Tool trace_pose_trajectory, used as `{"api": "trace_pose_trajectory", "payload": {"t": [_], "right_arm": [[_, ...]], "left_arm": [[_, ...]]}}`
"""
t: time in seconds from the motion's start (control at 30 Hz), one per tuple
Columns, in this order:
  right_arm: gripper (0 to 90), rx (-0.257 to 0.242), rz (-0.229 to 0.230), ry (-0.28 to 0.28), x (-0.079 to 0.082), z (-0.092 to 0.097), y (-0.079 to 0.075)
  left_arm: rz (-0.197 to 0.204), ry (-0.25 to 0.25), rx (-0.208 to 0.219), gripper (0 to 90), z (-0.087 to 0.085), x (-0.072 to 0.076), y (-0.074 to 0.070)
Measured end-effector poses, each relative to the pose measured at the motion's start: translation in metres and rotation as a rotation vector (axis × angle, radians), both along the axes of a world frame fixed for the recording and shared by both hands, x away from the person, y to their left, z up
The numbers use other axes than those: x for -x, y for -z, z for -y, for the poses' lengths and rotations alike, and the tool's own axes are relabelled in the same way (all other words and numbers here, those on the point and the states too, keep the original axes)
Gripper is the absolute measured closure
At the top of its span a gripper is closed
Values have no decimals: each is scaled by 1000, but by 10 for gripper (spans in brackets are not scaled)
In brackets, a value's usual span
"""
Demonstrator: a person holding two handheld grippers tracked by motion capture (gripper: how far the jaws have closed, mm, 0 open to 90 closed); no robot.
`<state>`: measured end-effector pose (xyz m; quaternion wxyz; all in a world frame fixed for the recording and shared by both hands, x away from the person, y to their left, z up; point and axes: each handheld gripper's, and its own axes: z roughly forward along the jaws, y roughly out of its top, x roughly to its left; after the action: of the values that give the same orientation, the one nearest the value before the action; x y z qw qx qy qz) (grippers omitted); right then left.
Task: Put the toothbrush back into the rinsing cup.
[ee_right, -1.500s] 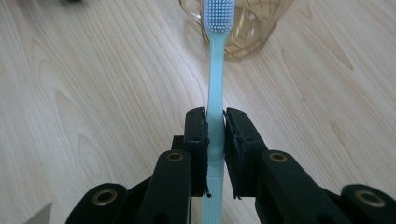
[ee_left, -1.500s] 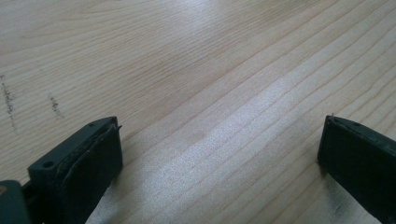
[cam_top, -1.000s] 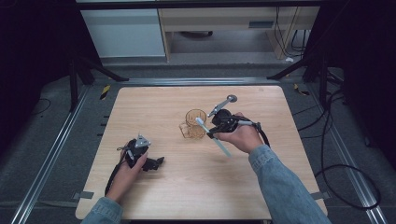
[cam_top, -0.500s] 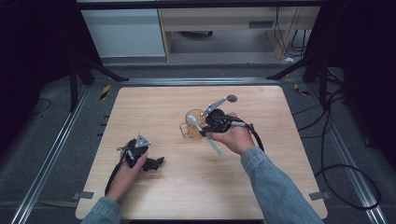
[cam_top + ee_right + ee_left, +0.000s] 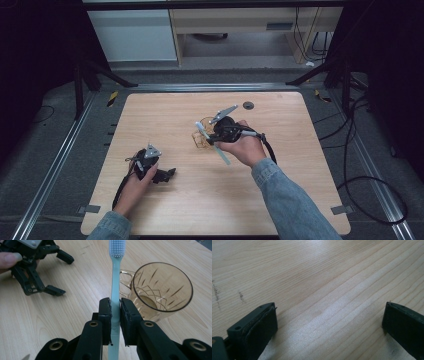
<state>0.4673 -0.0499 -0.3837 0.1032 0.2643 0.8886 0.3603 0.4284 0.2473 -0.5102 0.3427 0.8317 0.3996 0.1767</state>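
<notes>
A pale blue toothbrush is clamped by its handle between the two pads of the right hand-held gripper, with the bristled head standing above the jaws and the handle end hanging below them. In the high view the right hand-held gripper is seen at the middle of the wooden worktop, with the toothbrush slanting across it.

An amber glass cup with a handle and a cut pattern is seen just beside the toothbrush in the right gripper view, lying tilted with its mouth turned toward the camera. Nothing is seen inside it; its round base shows through the opening. The brush is held outside the cup, beside its handle. In the high view the cup is partly covered by the right hand-held gripper.

The left hand-held gripper is held low near the front left part of the worktop, well apart from the cup. In the left gripper view its jaws are spread wide, with bare wood between them and nothing gripped. It is also seen in the right gripper view, its jaws apart.

A small dark disc lies near the far edge of the worktop.
</notes>
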Motion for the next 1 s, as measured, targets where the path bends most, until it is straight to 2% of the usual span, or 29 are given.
{"api": "trace_pose_trajectory", "payload": {"t": [0.4,0.73,1.0], "right_arm": [[793,-41,15,3,1,-13,0],[793,-79,55,30,2,-17,-2],[791,-96,69,17,4,-20,-1]], "left_arm": [[0,0,0,0,0,0,0],[1,-1,1,0,0,0,0],[1,-2,2,0,0,0,0]]}}
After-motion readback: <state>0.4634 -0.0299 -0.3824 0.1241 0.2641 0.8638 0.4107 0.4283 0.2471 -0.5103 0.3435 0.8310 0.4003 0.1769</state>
